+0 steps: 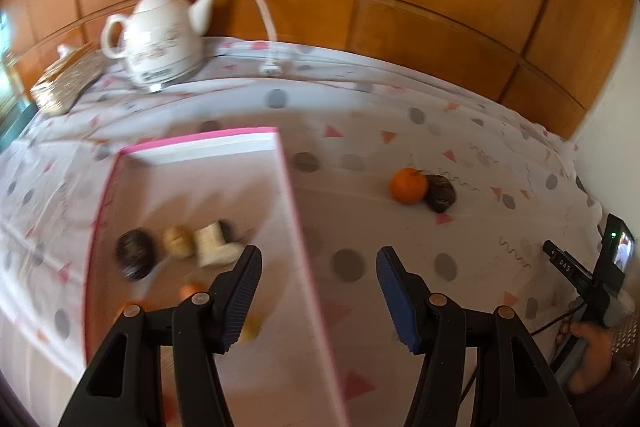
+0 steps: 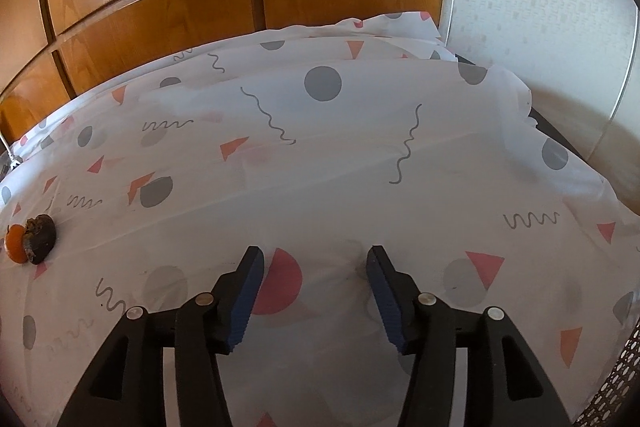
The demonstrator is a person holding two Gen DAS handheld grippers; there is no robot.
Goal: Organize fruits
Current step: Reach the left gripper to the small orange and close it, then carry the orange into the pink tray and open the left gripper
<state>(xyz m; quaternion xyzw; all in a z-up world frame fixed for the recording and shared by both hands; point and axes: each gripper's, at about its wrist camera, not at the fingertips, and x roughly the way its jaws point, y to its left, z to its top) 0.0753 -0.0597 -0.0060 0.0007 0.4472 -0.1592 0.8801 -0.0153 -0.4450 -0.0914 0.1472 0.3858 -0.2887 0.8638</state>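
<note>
The left hand-held gripper [image 1: 318,289] hangs above the counter [image 1: 360,115], which is covered by a white cloth printed with grey dots and pink triangles. Its jaws stand partly apart with nothing gripped; the right wall of a pink-edged box [image 1: 292,227] passes between them in the left wrist view, below the pads. Inside the box lie a dark round fruit [image 1: 135,254], a tan fruit [image 1: 179,241], a pale boot-shaped object [image 1: 214,245] and several blurred orange and yellow items near the left finger. To the right of the box, an orange [image 1: 408,185] and a dark brown fruit [image 1: 440,193] rest touching each other on the cloth. The right hand-held gripper [image 2: 316,289] is over bare cloth, jaws partly apart and empty. A white kettle [image 1: 160,39] stands at the far left.
</note>
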